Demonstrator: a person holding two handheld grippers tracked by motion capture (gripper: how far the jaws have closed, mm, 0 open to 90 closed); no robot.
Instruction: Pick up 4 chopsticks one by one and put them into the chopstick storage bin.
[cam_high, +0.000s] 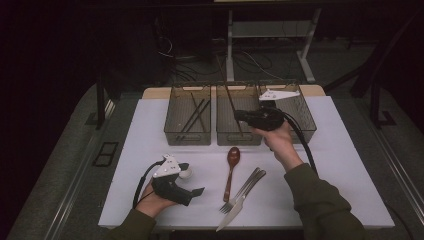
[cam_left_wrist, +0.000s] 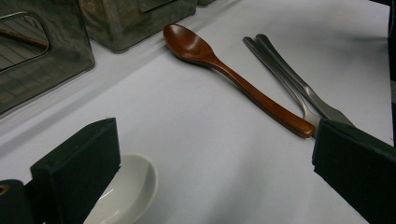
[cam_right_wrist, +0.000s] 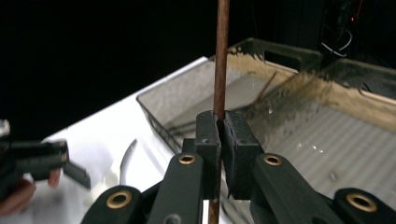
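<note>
The right gripper (cam_right_wrist: 221, 125) is clamped on a single brown chopstick (cam_right_wrist: 221, 56), the stick standing between the pads and running above and below them. In the high view this gripper (cam_high: 240, 116) sits over the middle mesh basket (cam_high: 239, 137), with the chopstick (cam_high: 231, 104) slanting down into that compartment, so the deposit appears in progress and not yet released. The left basket (cam_high: 187, 136) already holds dark chopsticks (cam_high: 194, 116); the right basket (cam_high: 305, 131) shows no contents that can be made out. Sorting is judged partly done: a wooden spoon (cam_high: 231, 171), a fork (cam_high: 241, 190) and a knife (cam_high: 240, 204) lie on the white table (cam_high: 140, 150) (fork and knife crossing each other). The left gripper (cam_high: 197, 192) rests low near the table's front edge, jaws standing wide apart and holding nothing, with a white ceramic spoon (cam_left_wrist: 122, 192) just beside one pad. The right forearm reaches forward, wrist raised over the baskets.
</note>
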